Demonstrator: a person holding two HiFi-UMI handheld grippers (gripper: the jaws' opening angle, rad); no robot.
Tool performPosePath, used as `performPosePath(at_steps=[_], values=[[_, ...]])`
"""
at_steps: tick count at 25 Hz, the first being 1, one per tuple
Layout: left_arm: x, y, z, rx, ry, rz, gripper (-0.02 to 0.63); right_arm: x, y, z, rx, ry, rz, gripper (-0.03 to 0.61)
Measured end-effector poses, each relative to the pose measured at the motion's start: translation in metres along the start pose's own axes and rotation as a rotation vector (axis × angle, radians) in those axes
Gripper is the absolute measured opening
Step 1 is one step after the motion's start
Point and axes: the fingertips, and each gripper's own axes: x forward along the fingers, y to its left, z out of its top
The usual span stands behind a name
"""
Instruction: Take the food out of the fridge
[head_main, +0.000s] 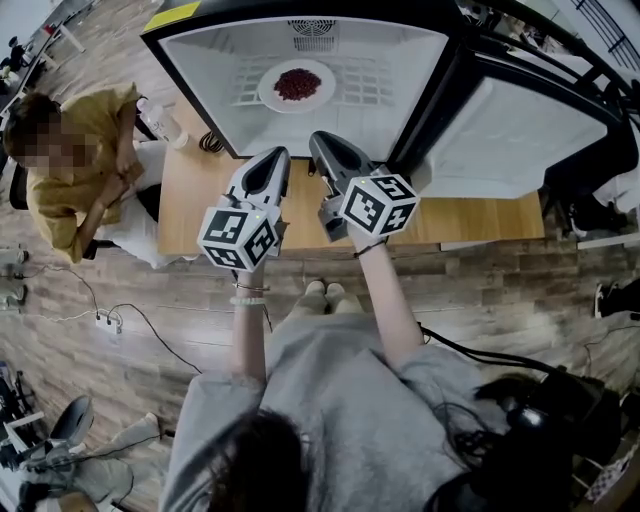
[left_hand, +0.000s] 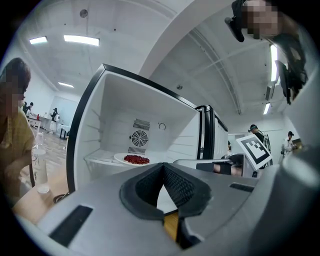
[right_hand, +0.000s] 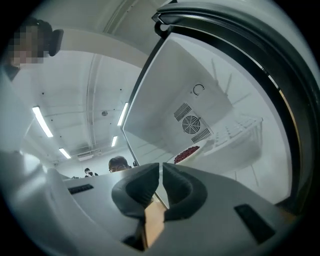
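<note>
Open white fridge (head_main: 205, 75) with a black frame standing on a wooden table (head_main: 480, 215), its door (head_main: 520, 130) swung out to the right. The food (head_main: 297, 83), a heap of small dark red pieces, lies on a white plate (head_main: 268, 90) on the fridge's white shelf, toward the back wall, just in front of and below the round fan grille (left_hand: 139, 138). Left gripper (head_main: 278, 155) and right gripper (head_main: 320, 140) are held side by side outside the fridge, over the table's near part, both pointing into the open compartment and well short of the plate. Left gripper view: the dark ribbed pads (left_hand: 177, 185) meet at their tips, with nothing between them. Right gripper view: the jaws are together, only a hairline slit between the pads (right_hand: 135, 187), likewise empty. Each gripper carries a marker cube, left (head_main: 238, 235) and right (head_main: 380, 205), printed with black-and-white square code patterns and no letters. A yellow label (head_main: 172, 15) sits on the fridge's top left corner; its print cannot be made out. A seated person (head_main: 80, 160) in a mustard top is at the table's left end, beside a clear plastic bottle (head_main: 160, 122)
</note>
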Motion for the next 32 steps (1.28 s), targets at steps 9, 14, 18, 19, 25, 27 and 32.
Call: performPosePath(at_steps=[9,14,18,19,25,27,32], values=[[0.007,0.023,-0.001,0.007,0.01,0.005,0.008,0.022,-0.014,-0.004,0.218,-0.033,-0.028,0.103],[0.014,0.032,0.0,0.011,0.011,-0.003,0.008,0.035,-0.025,-0.012,0.333,-0.021,-0.068,0.137],[0.019,0.042,0.001,0.012,0.012,-0.005,0.008,0.046,-0.033,-0.013,0.437,-0.041,-0.08,0.138],[0.022,0.046,0.0,0.011,0.013,-0.005,0.008,0.05,-0.036,-0.013,0.464,-0.047,-0.083,0.138],[0.033,0.064,-0.002,0.001,0.02,-0.002,0.008,0.069,-0.048,-0.013,0.568,-0.068,-0.093,0.138],[0.033,0.063,-0.001,0.003,0.019,-0.003,0.008,0.069,-0.048,-0.012,0.594,-0.075,-0.089,0.138],[0.033,0.064,0.002,0.008,0.012,-0.001,0.008,0.072,-0.046,-0.01,0.679,-0.1,-0.066,0.138]])
